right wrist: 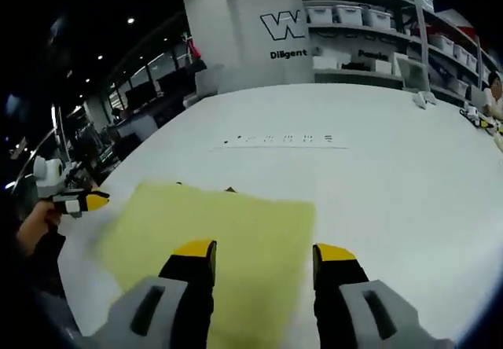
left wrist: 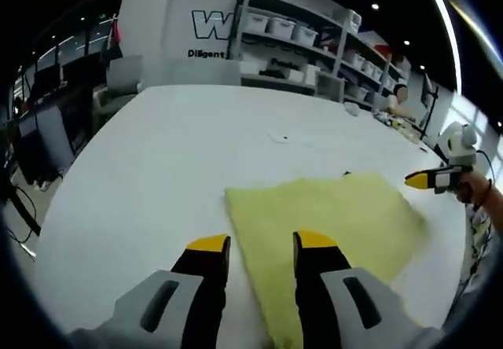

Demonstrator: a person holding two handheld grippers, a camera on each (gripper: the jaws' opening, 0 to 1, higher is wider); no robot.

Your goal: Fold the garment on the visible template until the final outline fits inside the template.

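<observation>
Basically, yellow garment [left wrist: 330, 223] lay flat, folded into a rectangle, on the white worktop [left wrist: 157, 152]. Left tool [left wrist: 262, 247] and right tool [right wrist: 263, 256] hovered above it, both released, holding nothing, likely checking the fit.

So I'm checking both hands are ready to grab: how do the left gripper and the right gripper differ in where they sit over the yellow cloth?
The left gripper straddles the edge of the yellow cloth: one jaw over the white table, the other over cloth. The right gripper has one jaw over cloth and the other at the cloth's opposite edge, over table. The right gripper's jaws stand wider apart than the left gripper's. Both are open and hold nothing.
</observation>
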